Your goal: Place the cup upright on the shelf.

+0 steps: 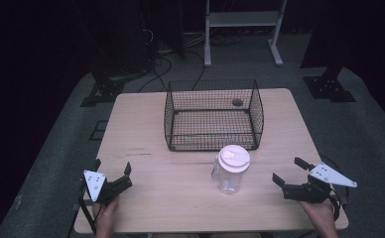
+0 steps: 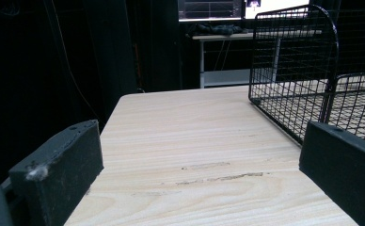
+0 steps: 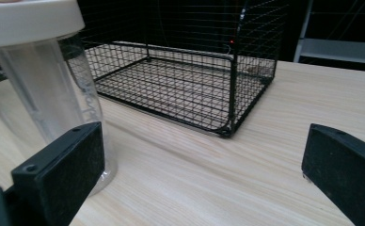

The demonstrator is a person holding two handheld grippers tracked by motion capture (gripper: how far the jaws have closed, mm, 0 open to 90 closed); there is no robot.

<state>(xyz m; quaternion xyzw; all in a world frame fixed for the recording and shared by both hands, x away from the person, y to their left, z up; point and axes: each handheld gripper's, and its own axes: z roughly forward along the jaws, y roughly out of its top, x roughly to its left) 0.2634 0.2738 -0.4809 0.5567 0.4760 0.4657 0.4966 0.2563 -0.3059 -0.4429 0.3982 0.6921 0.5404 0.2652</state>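
A clear plastic jar with a white lid (image 1: 231, 168) stands upright on the wooden table (image 1: 146, 129), just in front of an empty black wire basket (image 1: 213, 115). My left gripper (image 1: 112, 169) rests open near the table's front left, well apart from the jar. Over at the front right my right gripper (image 1: 289, 171) is open too, a short way right of the jar. In the right gripper view the jar (image 3: 44, 94) rises behind the left jaw and the basket (image 3: 185, 75) lies ahead. In the left gripper view the basket (image 2: 307, 80) shows at the right.
A small dark hole (image 1: 237, 102) marks the tabletop behind the basket's far wall. Beyond the table stand a white metal frame (image 1: 242, 25), cables on the floor and dark stands (image 1: 329, 84). Bare wood (image 1: 170, 198) lies between the two grippers.
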